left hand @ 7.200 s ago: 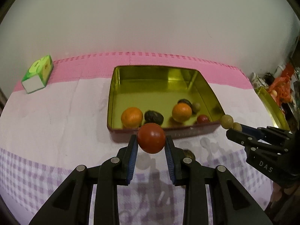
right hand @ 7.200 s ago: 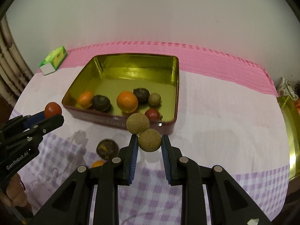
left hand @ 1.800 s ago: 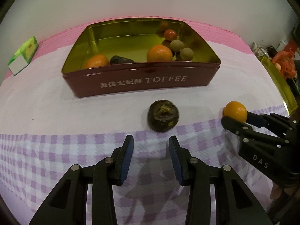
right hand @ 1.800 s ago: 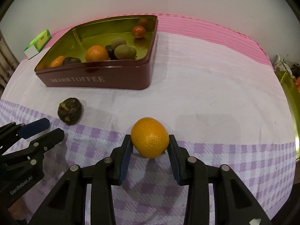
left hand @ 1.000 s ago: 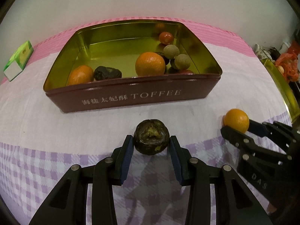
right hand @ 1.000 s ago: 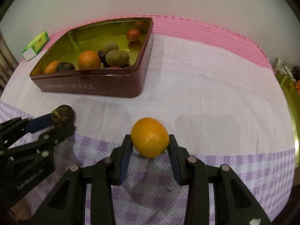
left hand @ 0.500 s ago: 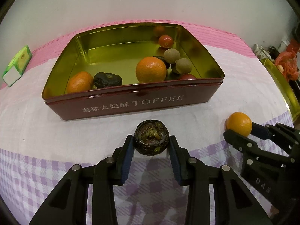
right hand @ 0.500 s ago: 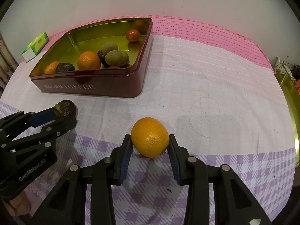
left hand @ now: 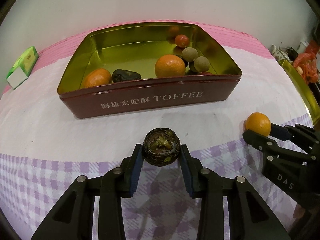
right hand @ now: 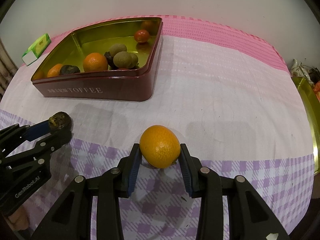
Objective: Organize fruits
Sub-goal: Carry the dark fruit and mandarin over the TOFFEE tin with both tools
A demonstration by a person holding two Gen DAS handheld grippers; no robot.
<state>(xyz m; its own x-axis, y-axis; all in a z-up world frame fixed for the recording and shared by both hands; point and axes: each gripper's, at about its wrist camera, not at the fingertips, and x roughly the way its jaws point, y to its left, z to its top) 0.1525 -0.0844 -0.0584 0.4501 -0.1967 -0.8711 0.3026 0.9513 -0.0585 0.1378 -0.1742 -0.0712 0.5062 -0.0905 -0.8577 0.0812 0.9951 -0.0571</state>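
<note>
Both grippers are loaded, mid-carry. L gripper [left hand: 161, 154] is clamped on a dark wrinkled fruit [left hand: 161, 149], pads pressing both its sides. It looks lifted off the cloth, shadow under it, tho I can't be sure of clearance. R gripper [right hand: 159, 153] is clamped on an orange [right hand: 159, 146], same way, pads on both flanks, and it hangs over the checked part of the tablecloth [right hand: 220, 80].

Step in hand, as I read it: the last two loose fruits are picked and now go to the toffee tin [left hand: 150, 102]. No other fruit lies on the cloth in either view.

Places rel. to tools: the tin sits ahead of the L gripper and a bit up-frame, its near wall facing the fingertips. From the R gripper it's ahead and well to the left, corner nearest. Inside the tin: two oranges, a dark fruit, brownish round ones, a small red one, mostly crowded in the right half. The left half and back are bare.

Next move calls for: raise each fruit above the tin's near wall, carry fwd over the rim, let go low so nothing bounces. The L side has the short straight path. The R must swing left, so go one at a time or the two tools may bump. The dark fruit looks soft, so no extra squeeze.

A green-white box [left hand: 22, 68] lies far left of the tin, out of the way.
</note>
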